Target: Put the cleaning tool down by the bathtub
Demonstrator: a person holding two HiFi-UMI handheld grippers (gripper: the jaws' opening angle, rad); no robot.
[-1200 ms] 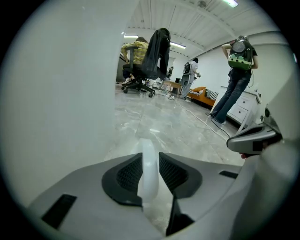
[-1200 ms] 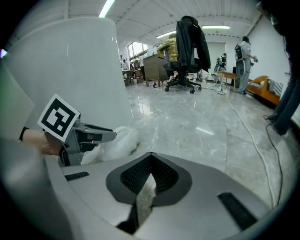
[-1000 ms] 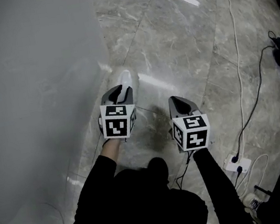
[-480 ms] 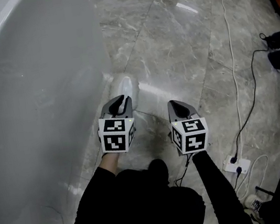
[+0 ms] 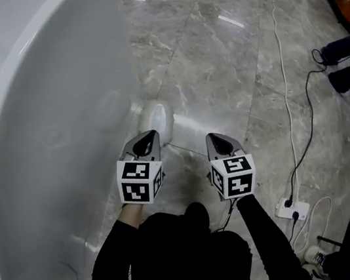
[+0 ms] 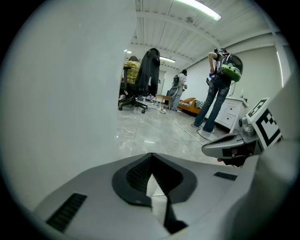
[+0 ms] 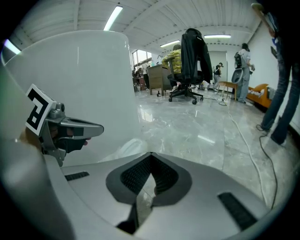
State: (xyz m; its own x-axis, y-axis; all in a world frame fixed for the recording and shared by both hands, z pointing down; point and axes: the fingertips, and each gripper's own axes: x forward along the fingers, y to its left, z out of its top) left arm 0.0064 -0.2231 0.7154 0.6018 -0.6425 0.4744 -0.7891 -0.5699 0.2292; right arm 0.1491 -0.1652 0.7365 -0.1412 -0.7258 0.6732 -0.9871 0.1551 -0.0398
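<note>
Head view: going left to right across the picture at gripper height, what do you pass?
In order: bathtub → left gripper → right gripper → white cable → dark shoes of a person at the right edge.

One bathtub (image 5: 40,125), one cleaning tool (image 5: 156,120), two grippers (image 5: 150,134) (image 5: 211,136).

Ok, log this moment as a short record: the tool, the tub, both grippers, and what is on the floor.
cleaning tool: white, lying on the floor by the bathtub's base, held by neither gripper
bathtub: white, at the person's left
left gripper: jaws shut, empty, just behind the tool
right gripper: jaws shut, empty, over bare floor
floor: glossy grey marble tile
cable: white, runs to a power strip at the right
</note>
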